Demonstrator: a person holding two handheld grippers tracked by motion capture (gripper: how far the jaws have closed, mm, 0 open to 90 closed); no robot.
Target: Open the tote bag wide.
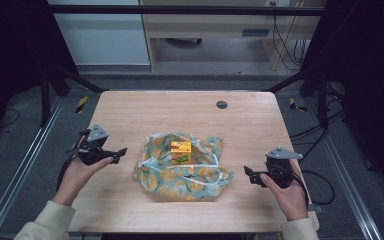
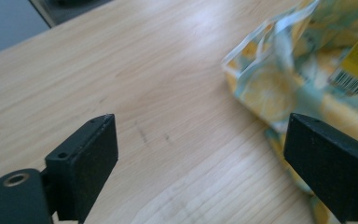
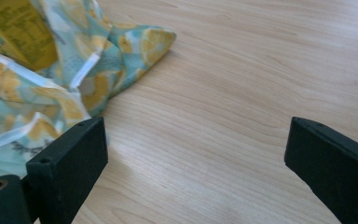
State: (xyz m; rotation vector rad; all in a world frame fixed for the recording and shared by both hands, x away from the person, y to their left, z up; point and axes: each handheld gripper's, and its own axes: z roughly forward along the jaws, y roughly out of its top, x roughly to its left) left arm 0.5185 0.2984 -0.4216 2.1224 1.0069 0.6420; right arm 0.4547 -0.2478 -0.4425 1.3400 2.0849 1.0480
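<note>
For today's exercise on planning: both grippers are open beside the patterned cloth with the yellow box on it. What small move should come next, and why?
Probably bring the left gripper in to the nearest cloth edge and close on it. Both grippers stand open, apart from the cloth, holding nothing, and the box sits uncovered in the middle, so folding an edge over it looks the likely step. The right gripper could mirror this.
</note>
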